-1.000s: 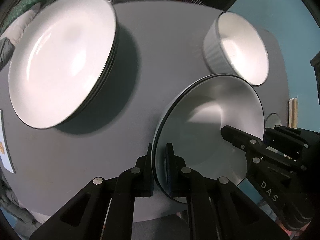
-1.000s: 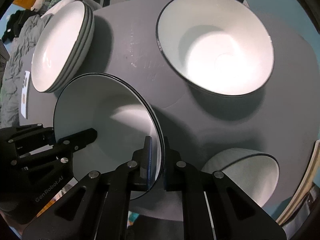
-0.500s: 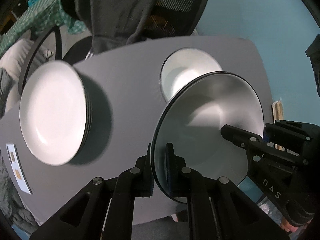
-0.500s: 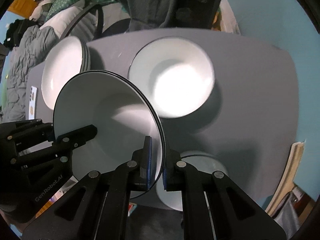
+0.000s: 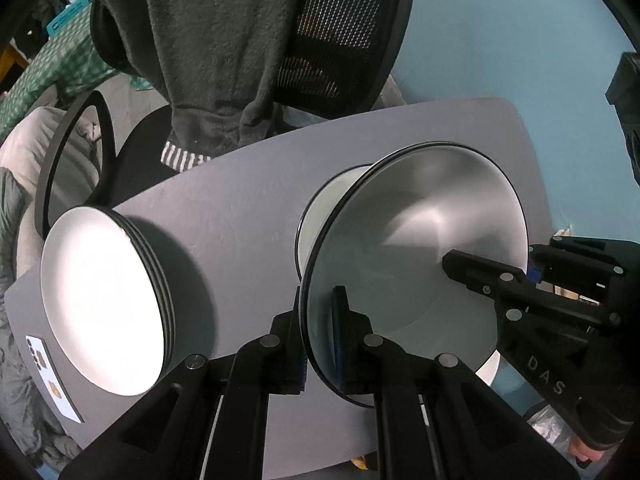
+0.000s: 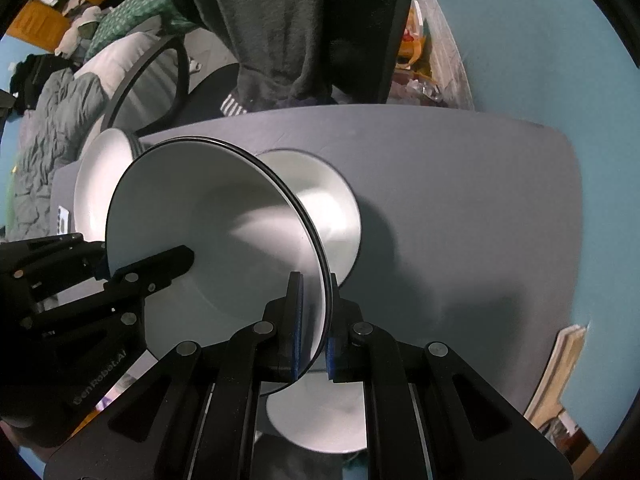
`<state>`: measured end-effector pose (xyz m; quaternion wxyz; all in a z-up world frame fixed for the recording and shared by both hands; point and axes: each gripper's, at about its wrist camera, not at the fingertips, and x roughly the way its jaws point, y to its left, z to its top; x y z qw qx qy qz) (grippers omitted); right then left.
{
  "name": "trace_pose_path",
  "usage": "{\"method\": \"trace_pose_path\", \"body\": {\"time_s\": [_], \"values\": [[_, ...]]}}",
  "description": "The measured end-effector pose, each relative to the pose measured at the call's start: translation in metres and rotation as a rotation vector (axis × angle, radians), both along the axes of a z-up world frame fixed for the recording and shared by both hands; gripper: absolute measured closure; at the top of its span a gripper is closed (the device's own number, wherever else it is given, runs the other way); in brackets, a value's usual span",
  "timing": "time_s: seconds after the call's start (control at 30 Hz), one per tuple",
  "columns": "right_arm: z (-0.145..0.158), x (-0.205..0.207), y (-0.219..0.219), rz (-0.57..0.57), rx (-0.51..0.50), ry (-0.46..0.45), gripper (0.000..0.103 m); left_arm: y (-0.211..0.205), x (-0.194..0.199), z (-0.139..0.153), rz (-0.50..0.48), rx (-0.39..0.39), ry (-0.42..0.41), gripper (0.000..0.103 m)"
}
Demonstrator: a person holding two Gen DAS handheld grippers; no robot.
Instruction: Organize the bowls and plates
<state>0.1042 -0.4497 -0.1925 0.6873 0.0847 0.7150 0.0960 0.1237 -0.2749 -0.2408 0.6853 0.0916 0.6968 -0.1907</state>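
Observation:
Both grippers hold one large white bowl with a dark rim (image 5: pixel 416 256) (image 6: pixel 216 232) in the air above the grey table (image 5: pixel 248 216). My left gripper (image 5: pixel 320 336) is shut on its near rim, and my right gripper (image 6: pixel 314 320) is shut on the opposite rim. A second large white bowl (image 6: pixel 332 208) stands on the table behind it, mostly hidden, and shows as a sliver in the left wrist view (image 5: pixel 320 216). A stack of white plates (image 5: pixel 104 300) sits at the left. A small white bowl (image 6: pixel 320 412) lies below my right gripper.
A black office chair draped with a dark grey garment (image 5: pixel 240 52) stands past the table's far edge. A phone (image 5: pixel 52 380) lies by the left table edge. The floor is teal (image 6: pixel 540 60). Bedding and clutter (image 6: pixel 44 120) lie at far left.
Both grippers have risen and drawn back with the bowl, so the table and dishes look smaller and lower. The chair has come into view. The grip on the bowl is unchanged.

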Motion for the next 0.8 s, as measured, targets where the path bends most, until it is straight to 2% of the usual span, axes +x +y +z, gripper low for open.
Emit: {"method": "trace_pose_path", "body": {"time_s": [0.3,0.53,0.8], "values": [[-0.021,0.008,0.001,0.021,0.0,0.039,0.094,-0.007,0.01,-0.017,0.003,0.041,0.02,0.093],[-0.036,0.015,0.004,0.039,-0.016,0.06,0.094,-0.01,0.008,-0.015,-0.01,0.069,0.014,0.092],[-0.038,0.018,0.003,0.043,-0.01,0.076,0.094,-0.01,0.007,-0.019,-0.031,0.078,0.008,0.089]]}}
